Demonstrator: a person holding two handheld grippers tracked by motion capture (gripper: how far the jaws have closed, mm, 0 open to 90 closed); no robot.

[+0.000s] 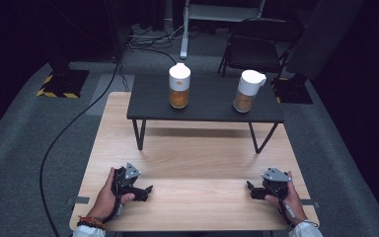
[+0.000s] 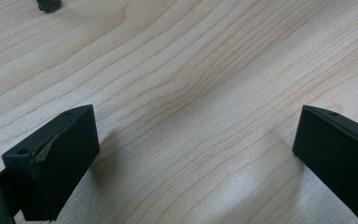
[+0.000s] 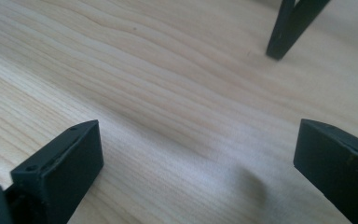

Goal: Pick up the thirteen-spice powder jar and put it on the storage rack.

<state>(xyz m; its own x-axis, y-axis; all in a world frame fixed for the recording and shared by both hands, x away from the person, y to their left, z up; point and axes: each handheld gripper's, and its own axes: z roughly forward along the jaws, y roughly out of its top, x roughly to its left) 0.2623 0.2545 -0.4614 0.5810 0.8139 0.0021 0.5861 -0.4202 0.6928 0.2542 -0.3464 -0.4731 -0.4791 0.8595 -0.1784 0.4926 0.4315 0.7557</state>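
Jaws gape empty on my left gripper [image 1: 147, 191] and right gripper [image 1: 250, 189]; each jar, left jar [image 1: 179, 92] and right jar [image 1: 247, 91], stands upright straight ahead on the raised shelf [image 1: 207, 106].

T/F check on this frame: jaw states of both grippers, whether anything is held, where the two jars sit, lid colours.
1. The left gripper is open, with only bare wood between its jaws. True.
2. The right gripper is shut on a jar. False: it is open and holds nothing.
3. Both jars stand on the dark raised shelf. True: the left jar and the right jar are upright there, apart from each other.
4. The jars have black lids. False: both lids are white.
5. Both grippers rest low on the wooden table, near its front edge. True.
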